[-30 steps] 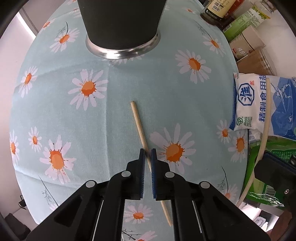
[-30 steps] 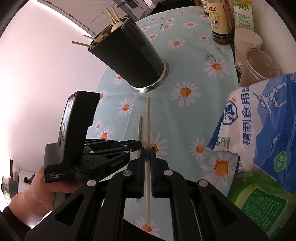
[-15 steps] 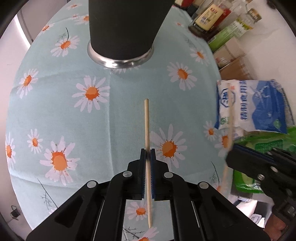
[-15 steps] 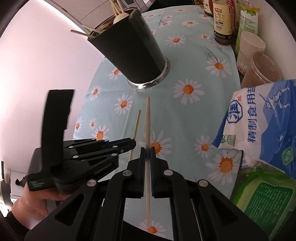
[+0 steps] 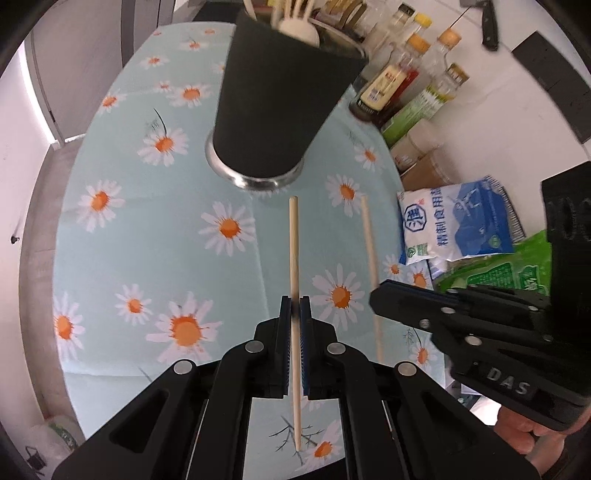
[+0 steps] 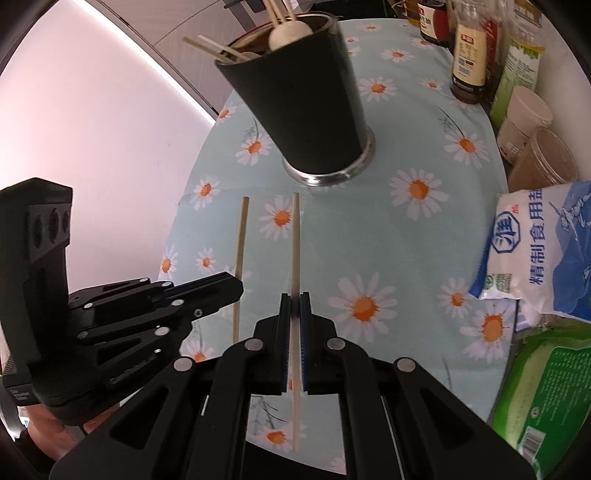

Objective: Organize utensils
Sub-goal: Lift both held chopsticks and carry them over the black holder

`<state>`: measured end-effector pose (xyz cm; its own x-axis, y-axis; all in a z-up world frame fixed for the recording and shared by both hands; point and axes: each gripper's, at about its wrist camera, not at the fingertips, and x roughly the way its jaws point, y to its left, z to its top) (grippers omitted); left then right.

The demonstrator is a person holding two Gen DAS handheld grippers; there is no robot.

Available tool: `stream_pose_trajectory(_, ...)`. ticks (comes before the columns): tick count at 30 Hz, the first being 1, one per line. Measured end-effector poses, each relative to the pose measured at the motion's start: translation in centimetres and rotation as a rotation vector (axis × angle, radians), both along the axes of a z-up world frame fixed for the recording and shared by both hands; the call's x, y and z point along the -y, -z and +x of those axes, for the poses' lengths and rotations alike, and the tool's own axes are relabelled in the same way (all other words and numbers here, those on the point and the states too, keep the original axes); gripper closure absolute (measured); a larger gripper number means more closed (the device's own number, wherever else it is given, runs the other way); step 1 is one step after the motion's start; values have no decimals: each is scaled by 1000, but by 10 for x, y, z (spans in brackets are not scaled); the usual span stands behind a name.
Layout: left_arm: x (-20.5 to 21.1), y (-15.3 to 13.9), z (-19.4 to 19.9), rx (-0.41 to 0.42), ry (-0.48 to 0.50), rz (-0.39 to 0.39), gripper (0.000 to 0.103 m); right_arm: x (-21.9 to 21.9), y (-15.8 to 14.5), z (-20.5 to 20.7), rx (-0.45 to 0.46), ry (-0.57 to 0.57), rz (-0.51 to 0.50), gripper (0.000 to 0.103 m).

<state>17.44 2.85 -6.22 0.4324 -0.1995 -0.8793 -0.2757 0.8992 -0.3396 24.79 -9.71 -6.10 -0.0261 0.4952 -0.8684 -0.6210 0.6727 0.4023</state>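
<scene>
1. The left gripper (image 5: 294,310) is clamped tight on a chopstick (image 5: 294,254), its blue pads pinching the stick partway along its length.
2. That chopstick runs straight away from the camera, its far end just short of the cup (image 5: 280,107) and its thin tip sticking out behind the jaws.
3. The stick is held clear above the cloth (image 5: 147,229).
4. The right gripper (image 6: 294,306) is likewise closed hard on a second chopstick (image 6: 295,243), gripped in the same way.
5. In the right wrist view the left gripper (image 6: 225,291) sits to the left with its stick (image 6: 241,243) running nearly parallel to the right one, the two close together but apart.
6. In the left wrist view the right gripper (image 5: 384,299) comes in from the right, its stick (image 5: 369,240) also pointing toward the cup.
7. The cup is black with a metal base ring, standing upright on the daisy-print cloth, and holds chopsticks and a pale spoon (image 6: 288,33).
8. A blue-and-white bag (image 6: 543,251) lies at the right edge of the cloth, with a green pack (image 6: 546,387) nearer the camera.
9. Bottles (image 6: 469,51) and jars (image 6: 524,114) stand along the far right side.
10. Part of a hand (image 5: 532,428) shows under the right gripper's body.
</scene>
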Motion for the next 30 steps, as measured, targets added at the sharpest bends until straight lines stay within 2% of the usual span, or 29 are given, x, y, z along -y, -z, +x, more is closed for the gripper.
stream_pose_trajectory(12, -35, -27, -11, 106, 8, -28, 100, -34, -16, -12, 17, 9, 63, 97)
stream_pose_trajectory(17, -49, -45, -10, 165, 0, -35, 100, -46, -32, -7, 60, -8, 99, 97)
stream_pose_trajectory(27, -62, -102, 7, 372, 55, -32, 100, -48, -79, 19, 154, 9, 235, 97)
stream_pose_trajectory(30, -60, -119, 15, 426, 82, 7, 100, -46, -92, 26, 179, 22, 279, 97)
